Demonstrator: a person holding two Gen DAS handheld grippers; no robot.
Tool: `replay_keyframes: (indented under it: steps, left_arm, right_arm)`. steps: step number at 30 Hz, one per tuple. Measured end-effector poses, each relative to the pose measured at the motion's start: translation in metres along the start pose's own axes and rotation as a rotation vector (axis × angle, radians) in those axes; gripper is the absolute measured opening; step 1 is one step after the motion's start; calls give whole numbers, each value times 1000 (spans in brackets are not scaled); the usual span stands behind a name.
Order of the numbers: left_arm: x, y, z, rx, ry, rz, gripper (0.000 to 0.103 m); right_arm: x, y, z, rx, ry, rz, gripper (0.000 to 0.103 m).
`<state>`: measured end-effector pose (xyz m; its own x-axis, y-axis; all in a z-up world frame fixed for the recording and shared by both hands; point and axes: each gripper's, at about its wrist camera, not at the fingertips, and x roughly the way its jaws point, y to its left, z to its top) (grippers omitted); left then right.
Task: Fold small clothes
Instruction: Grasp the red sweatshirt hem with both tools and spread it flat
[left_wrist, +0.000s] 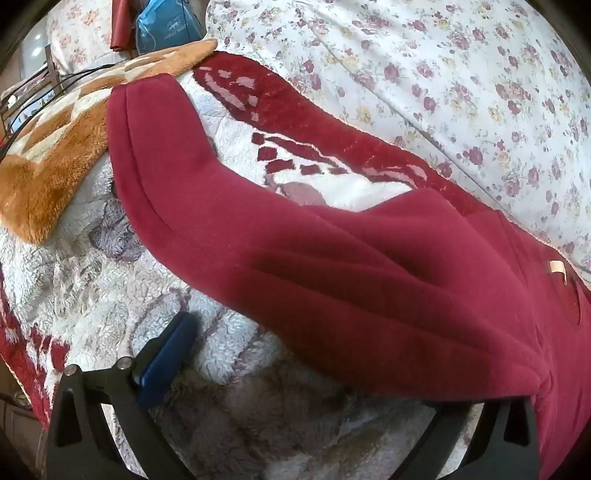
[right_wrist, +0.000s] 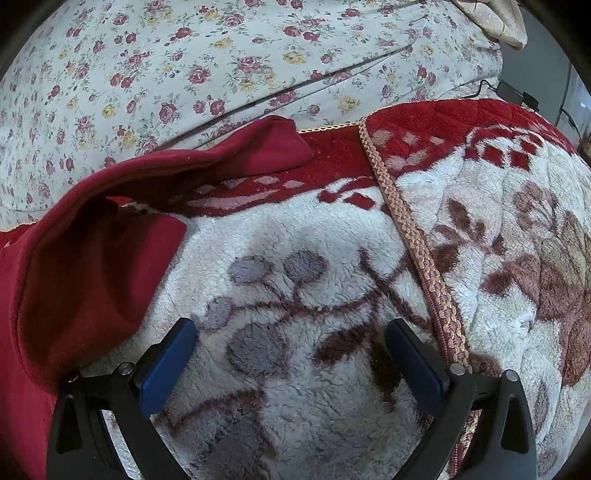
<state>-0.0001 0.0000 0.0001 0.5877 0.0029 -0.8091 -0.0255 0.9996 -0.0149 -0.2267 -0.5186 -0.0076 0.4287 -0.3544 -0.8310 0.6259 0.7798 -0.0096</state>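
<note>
A dark red fleece garment (left_wrist: 332, 266) lies spread on a fluffy white and red floral blanket (left_wrist: 110, 295). One long part runs up to the far left, and its body covers the right side. My left gripper (left_wrist: 295, 354) is open; its left blue finger (left_wrist: 166, 365) shows, and the right finger is hidden under the garment's edge. In the right wrist view the same garment (right_wrist: 74, 280) lies at the left with a folded-over flap. My right gripper (right_wrist: 291, 362) is open and empty above the bare blanket (right_wrist: 295, 240), just right of the garment.
A flowered sheet (left_wrist: 443, 74) covers the bed behind the blanket. An orange plush blanket (left_wrist: 55, 155) lies at the far left, with a blue bag (left_wrist: 166, 26) and cables behind it. A braided blanket hem (right_wrist: 413, 236) runs down at the right.
</note>
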Motion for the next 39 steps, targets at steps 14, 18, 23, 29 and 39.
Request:
replay_keyframes:
  steps: [14, 18, 23, 29, 39]
  left_arm:
    - [0, 0, 1, 2, 1, 3, 103]
    - [0, 0, 1, 3, 0, 4, 103]
    - [-5, -1, 0, -20, 53, 25, 103]
    - [-30, 6, -12, -21, 105, -37, 103]
    - [-106, -5, -26, 20, -49, -106, 103]
  right_arm:
    - [2, 2, 2, 0, -1, 0, 103]
    - [2, 2, 3, 0, -1, 0, 103]
    - [2, 2, 4, 0, 0, 1, 103]
    - [1, 0, 1, 5, 19, 9, 103]
    - [-76, 31, -38, -9, 79, 203, 103]
